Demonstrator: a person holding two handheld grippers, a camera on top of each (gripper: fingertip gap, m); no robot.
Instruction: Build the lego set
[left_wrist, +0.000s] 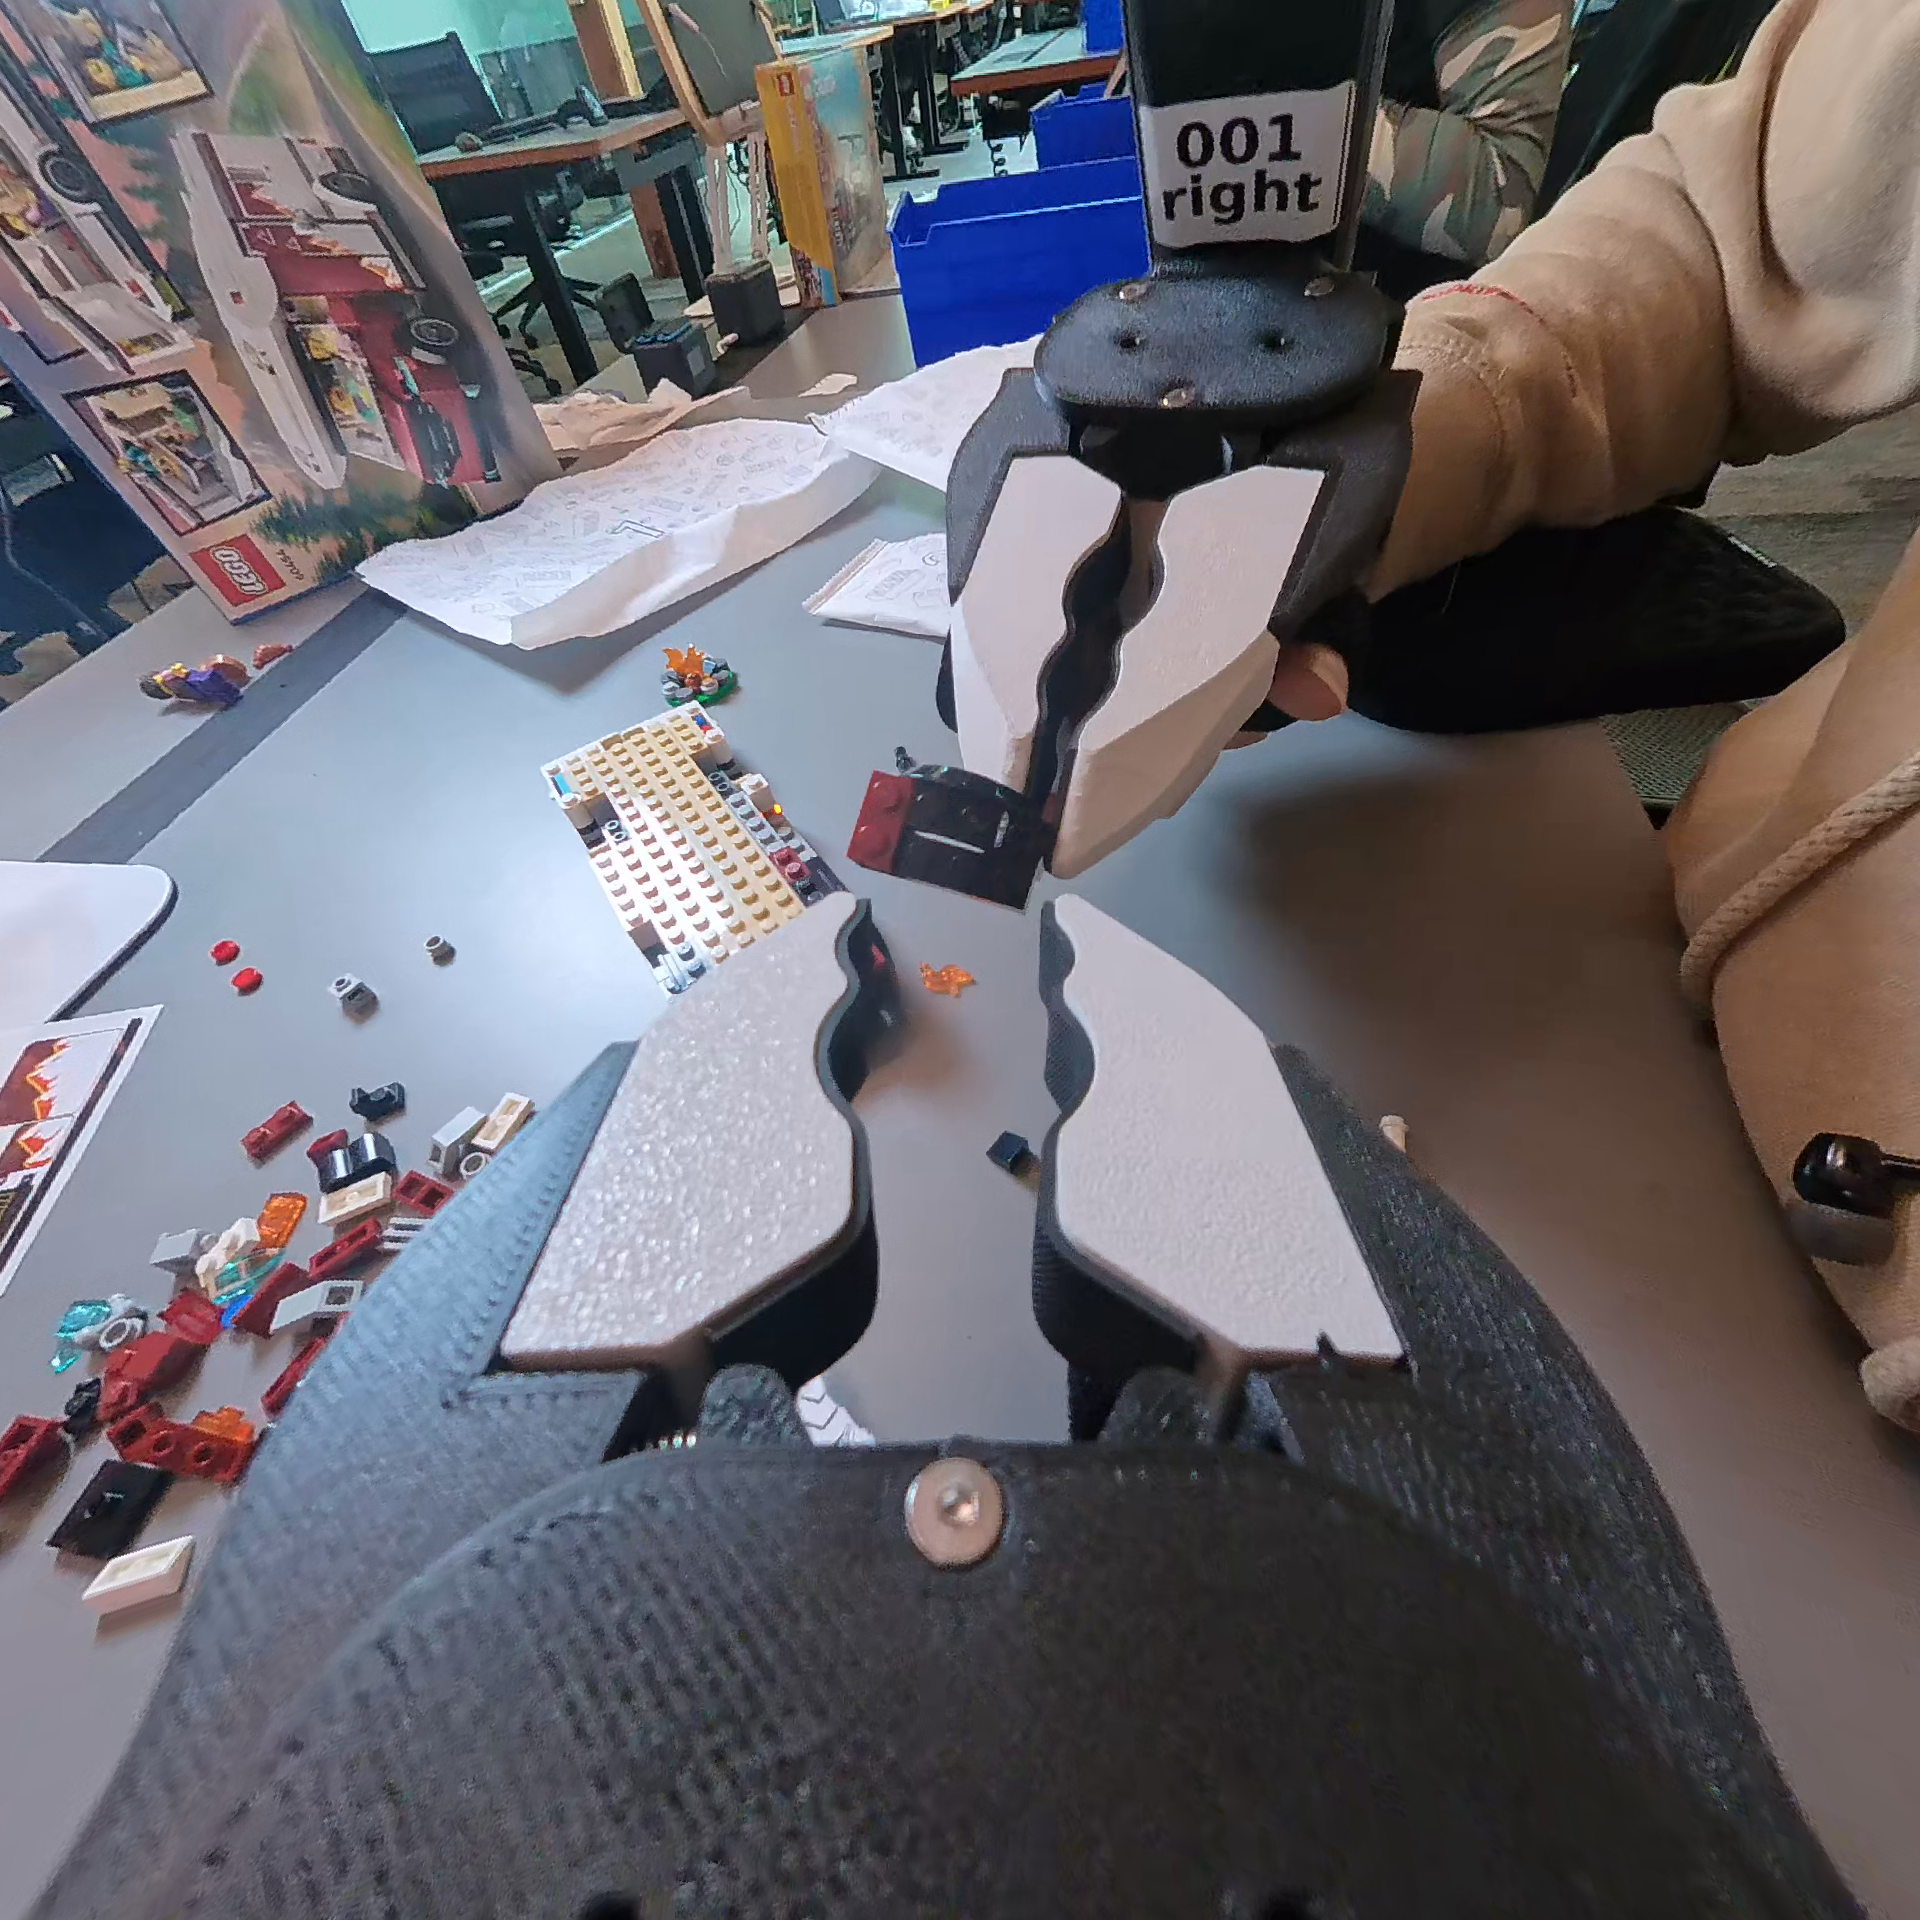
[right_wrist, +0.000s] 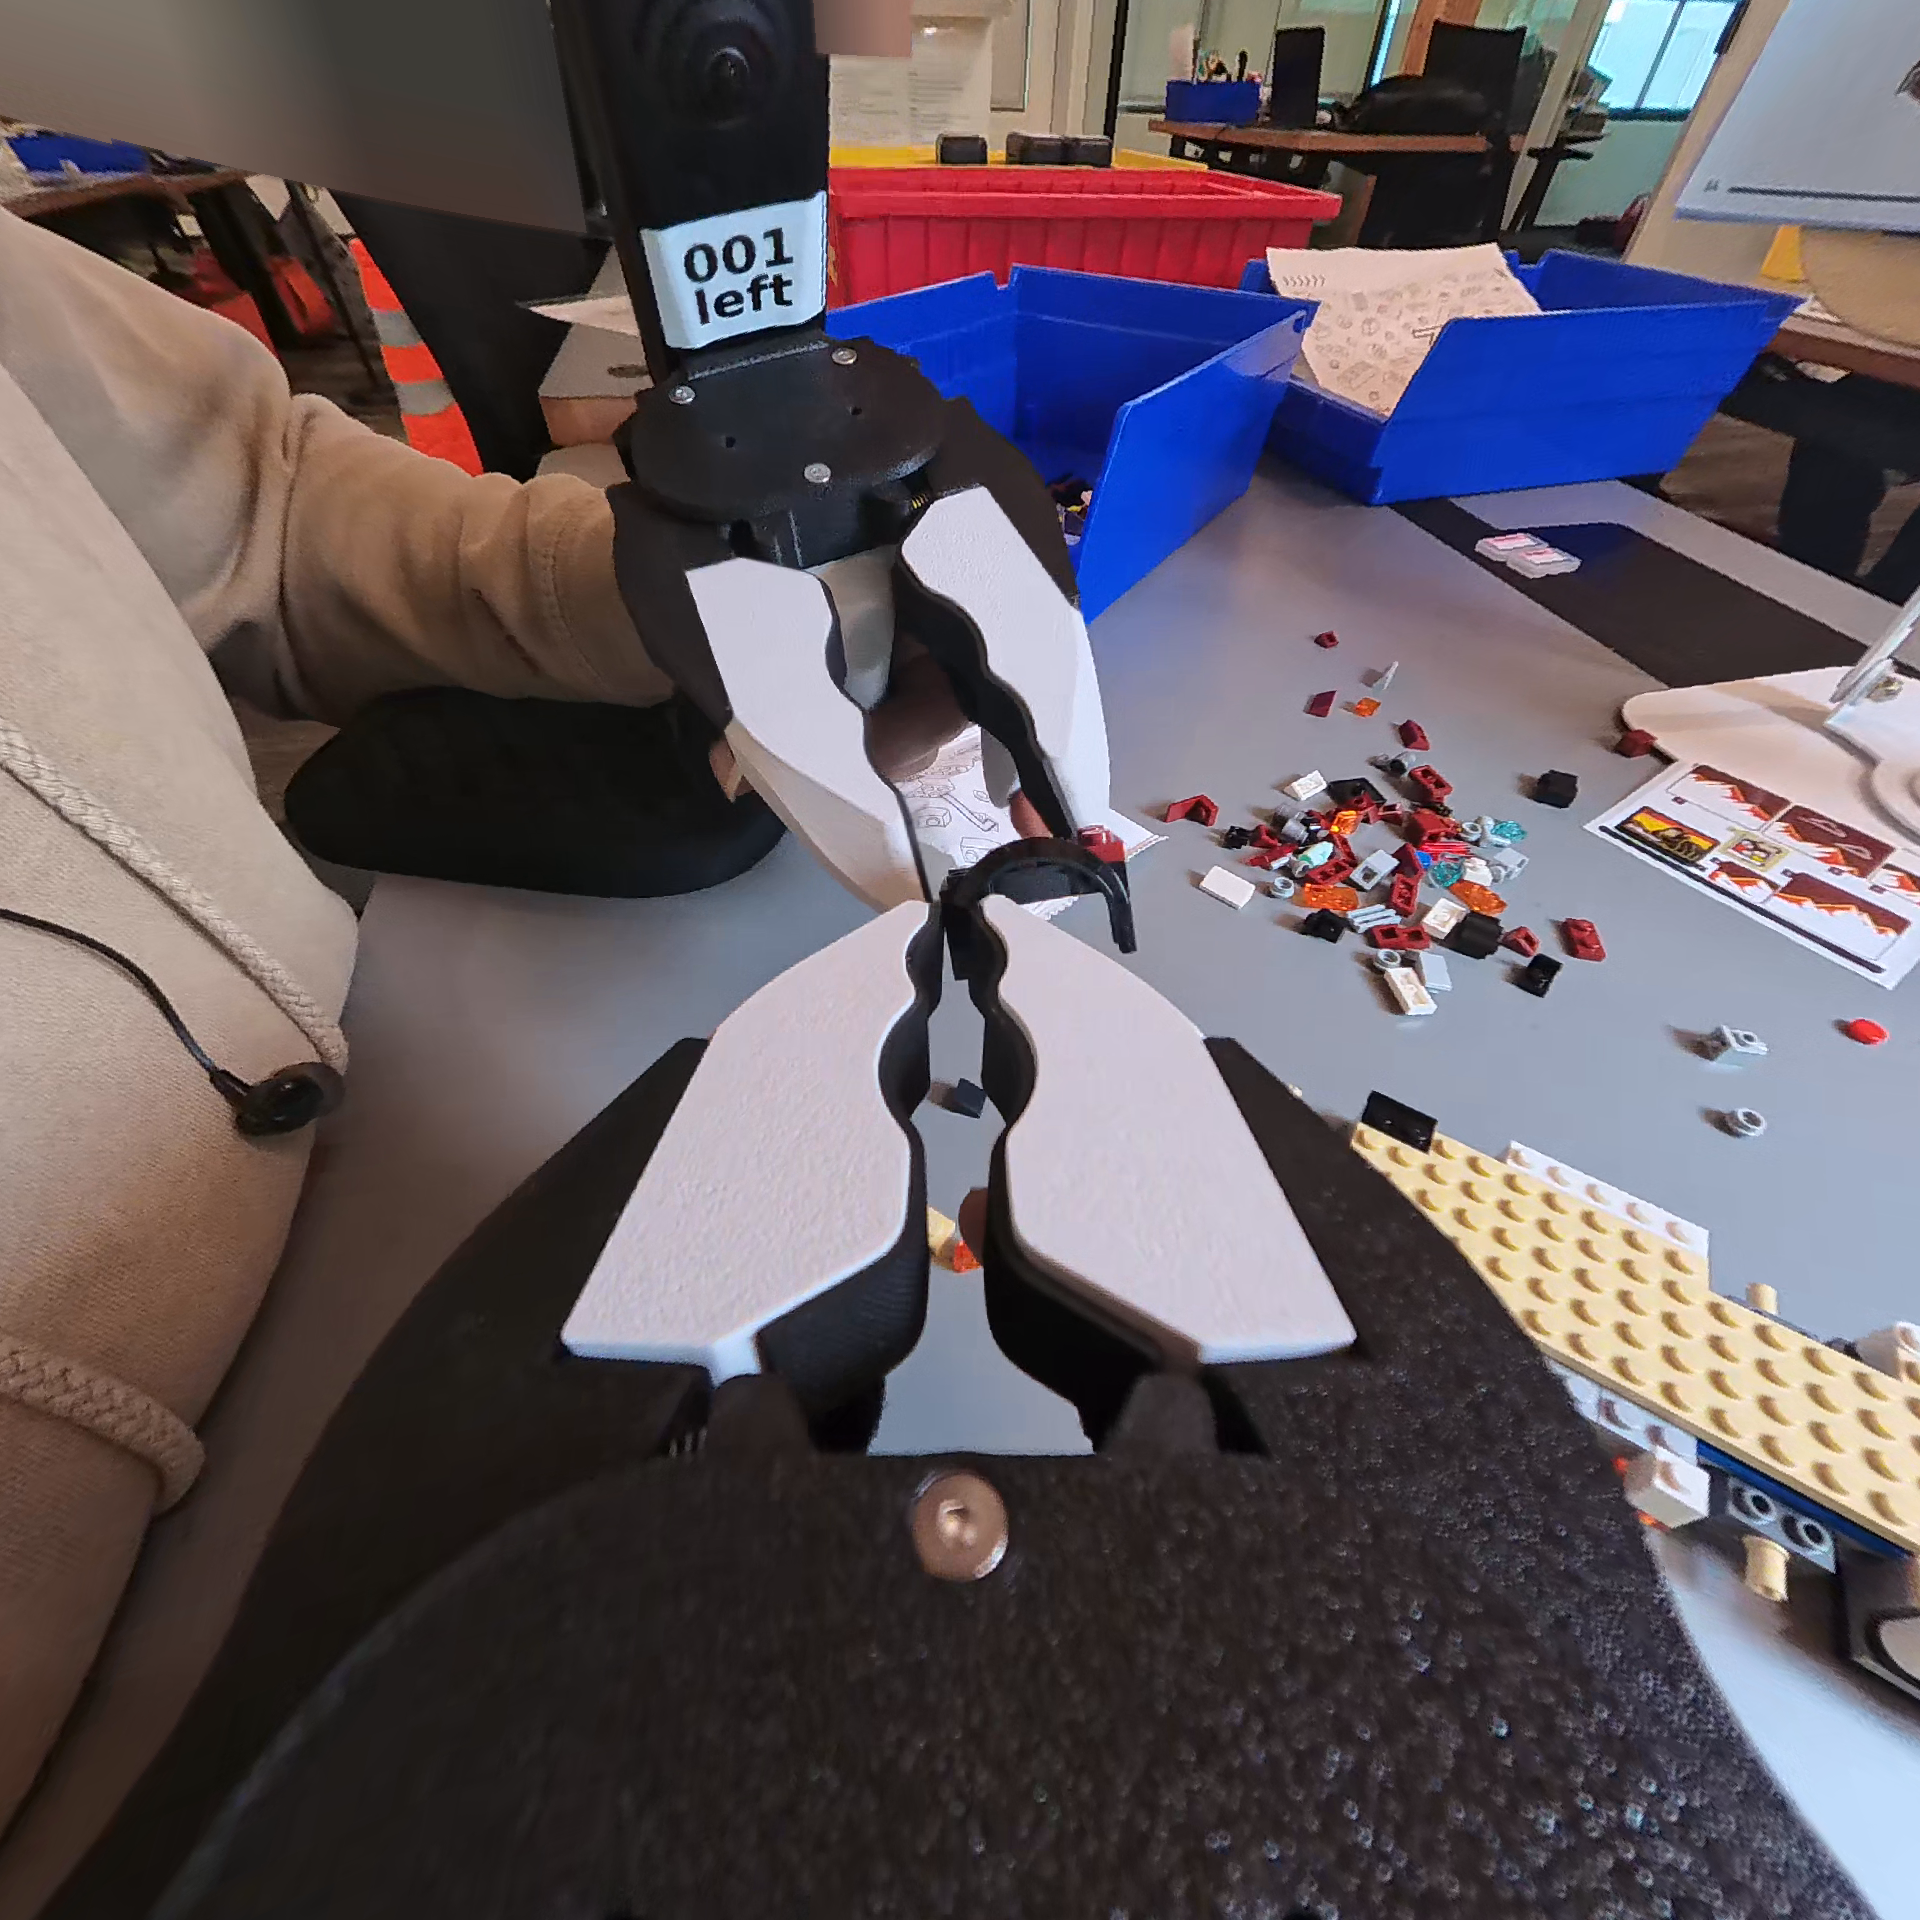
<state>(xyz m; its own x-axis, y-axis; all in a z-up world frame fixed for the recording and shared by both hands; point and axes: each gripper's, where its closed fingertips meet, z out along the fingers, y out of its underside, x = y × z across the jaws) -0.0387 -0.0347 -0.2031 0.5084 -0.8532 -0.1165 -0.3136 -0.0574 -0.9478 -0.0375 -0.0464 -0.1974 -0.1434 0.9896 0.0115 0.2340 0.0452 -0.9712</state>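
Room: we see a workshop with desks and chairs behind, two blue plastic bins (right_wrist: 1174, 416) and a tall printed cardboard box (left_wrist: 260, 312) at the far edge.
Table: a smooth grey tabletop (left_wrist: 1299, 935) carries crumpled white paper bags (left_wrist: 623, 540) and a printed sticker sheet (right_wrist: 1766, 862).
Build: a tan studded baseplate with grey and white bricks along its edges (left_wrist: 686, 831) lies flat, just left of both grippers.
Pile: a loose heap of small dark red, black, white and clear orange bricks (right_wrist: 1403, 862) sits well apart from the baseplate.
Right gripper (right_wrist: 951, 914): we find its white fingers pressed together on one end of a black arched plastic piece with a dark red brick on it (right_wrist: 1049, 873), held in the air above the table.
Left gripper (left_wrist: 951, 914): its fingers stand apart with nothing between them, tips just short of the arched piece (a dark shape behind one finger we cannot make out).
Things: beneath the left gripper lie a clear orange flame-shaped piece (left_wrist: 945, 977) and a tiny dark cube (left_wrist: 1010, 1150), both untouched.
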